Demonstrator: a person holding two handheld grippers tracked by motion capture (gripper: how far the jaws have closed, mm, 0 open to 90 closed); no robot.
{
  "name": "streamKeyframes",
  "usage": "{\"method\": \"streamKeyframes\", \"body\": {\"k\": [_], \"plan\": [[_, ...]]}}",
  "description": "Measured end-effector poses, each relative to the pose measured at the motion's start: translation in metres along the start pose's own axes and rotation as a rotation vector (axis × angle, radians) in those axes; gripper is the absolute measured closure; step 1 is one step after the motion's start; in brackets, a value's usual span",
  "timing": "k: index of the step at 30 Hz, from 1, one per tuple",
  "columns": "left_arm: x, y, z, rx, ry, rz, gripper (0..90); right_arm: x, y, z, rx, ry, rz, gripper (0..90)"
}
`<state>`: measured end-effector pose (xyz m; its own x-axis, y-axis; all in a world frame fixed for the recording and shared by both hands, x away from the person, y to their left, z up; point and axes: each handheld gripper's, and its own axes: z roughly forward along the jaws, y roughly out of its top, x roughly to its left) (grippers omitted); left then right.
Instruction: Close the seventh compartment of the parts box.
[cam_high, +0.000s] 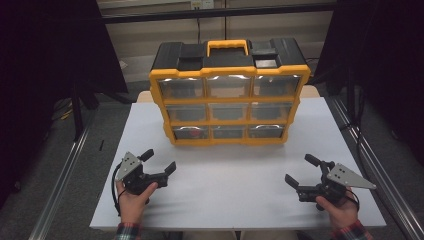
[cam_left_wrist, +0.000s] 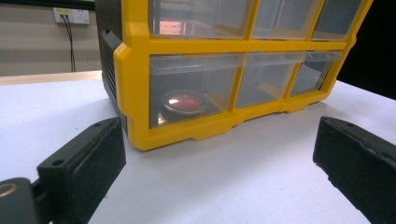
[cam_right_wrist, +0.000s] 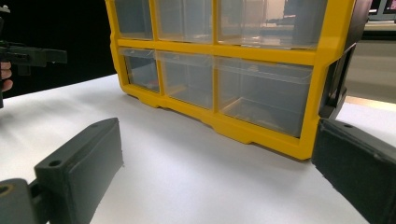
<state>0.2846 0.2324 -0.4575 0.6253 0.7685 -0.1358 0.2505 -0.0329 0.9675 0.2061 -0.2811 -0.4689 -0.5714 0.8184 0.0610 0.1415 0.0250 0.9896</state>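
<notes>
The organizer (cam_high: 227, 95), a yellow-framed plastic box w/ black top, carry handle (cam_high: 228, 46) and three rows of three clear drawers, stands upright at the middle of the surface (cam_high: 240, 175), toward its far edge, front facing the person. Judging by looks: rigid shell, probably moderately heavy as a whole, but each drawer is light, thin, smooth plastic, so slippery and likely to flex if pinched hard. Best hold for a drawer is prob. the small lip along its top front edge; for the whole box, the top handle. Bottom row, drawer nearest the surface's left edge (cam_left_wrist: 187, 88) has a round red item (cam_left_wrist: 182, 101) inside, seen through the clear front; it may slide or rattle if the drawer is yanked. Other drawers look empty, though glare hides some. Left hand-held gripper (cam_high: 161, 162) sits near the front-left corner of the surface, jaws wide apart, nothing between them, aimed at that bottom drawer but well apart from it. Right hand-held gripper (cam_high: 302, 170) is near the front-right corner, jaws also spread wide and empty, pointing at the box's bottom right drawer (cam_right_wrist: 261, 95), also well short of it.
</notes>
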Motion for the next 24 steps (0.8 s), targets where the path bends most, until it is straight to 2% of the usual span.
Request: {"method": "streamKeyframes", "body": {"k": [1,3,4,6,8,11,13,14,15,19,21,24], "plan": [[0.001,0.000,-0.001,0.007,0.000,0.011,2.7,0.000,0.000,0.000,0.000,0.000,-0.001,1.7],[0.001,-0.001,-0.002,-0.003,-0.001,-0.008,2.6,0.000,0.000,0.000,0.000,0.001,-0.001,1.7],[0.002,-0.001,-0.003,0.004,0.007,0.003,2.7,0.000,0.000,0.000,0.000,0.002,0.000,1.7],[0.002,-0.001,-0.004,-0.005,0.010,-0.007,2.6,0.000,0.000,0.000,0.003,0.003,-0.004,1.7],[0.003,-0.002,-0.006,0.003,0.011,0.004,2.7,0.001,0.000,0.000,0.003,0.005,-0.003,1.7],[0.004,-0.003,-0.007,-0.009,0.010,-0.012,2.7,0.000,0.000,0.000,0.003,0.002,-0.004,1.7],[0.005,-0.003,-0.009,0.001,0.009,0.002,2.7,0.000,0.000,0.000,0.003,0.004,-0.003,1.7],[0.005,-0.003,-0.010,0.002,0.018,0.001,2.7,0.001,0.000,0.000,0.003,0.003,-0.003,1.7],[0.005,-0.003,-0.010,-0.010,0.007,-0.014,2.6,0.001,0.000,0.001,0.004,0.007,-0.003,1.7],[0.007,-0.004,-0.013,0.000,0.007,-0.002,2.6,0.001,0.000,0.000,0.004,0.004,-0.003,1.7],[0.006,-0.005,-0.013,-0.012,0.020,-0.016,2.7,0.000,0.000,0.000,0.004,0.004,-0.004,1.7],[0.008,-0.005,-0.016,-0.002,0.021,0.000,2.6,0.001,0.000,0.000,0.004,0.002,-0.004,1.7]]}}
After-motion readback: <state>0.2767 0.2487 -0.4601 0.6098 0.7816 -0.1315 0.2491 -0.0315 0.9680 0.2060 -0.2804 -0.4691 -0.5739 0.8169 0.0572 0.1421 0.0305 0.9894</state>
